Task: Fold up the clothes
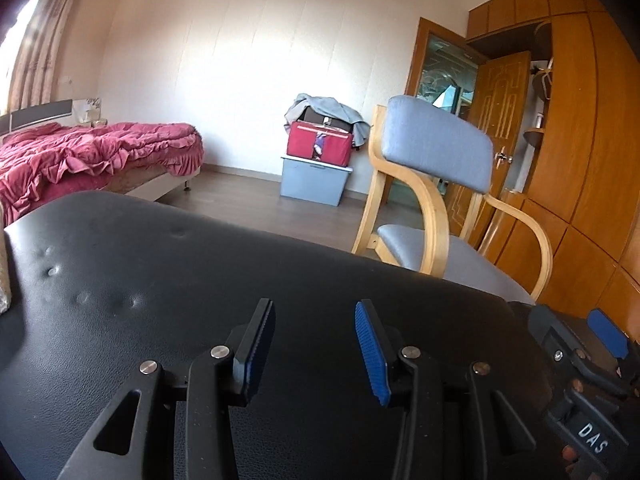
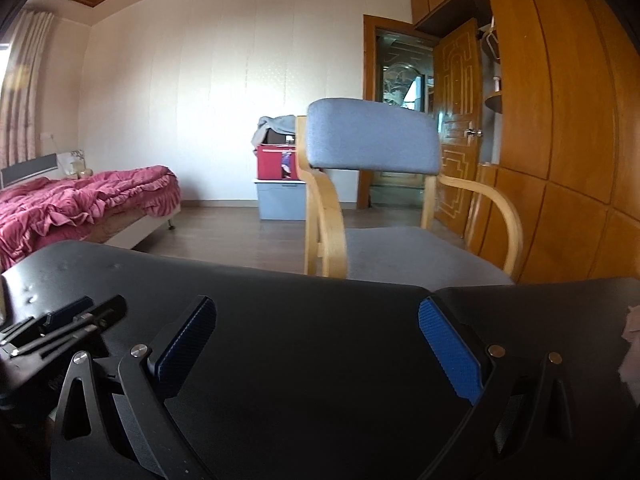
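Observation:
My left gripper (image 1: 314,308) hovers low over a black leather surface (image 1: 120,264), open, with nothing between its blue pads (image 1: 372,356). My right gripper (image 2: 316,310) is beside it over the same black surface (image 2: 280,320), its jaws spread wide and empty. Each gripper shows in the other's view: the right gripper (image 1: 592,344) at the right edge, the left gripper (image 2: 60,324) at the left. A strip of beige fabric (image 1: 3,276) shows at the left edge. A pinkish scrap (image 2: 632,328) shows at the right edge; I cannot tell what it is.
A wooden chair with grey-blue cushions (image 1: 436,148) (image 2: 376,140) stands just beyond the black surface. Farther off are a bed with a red quilt (image 1: 92,148), a red box on a grey bin (image 1: 318,148) under a grey garment (image 1: 328,108), a wooden wardrobe (image 2: 560,120) and an open door.

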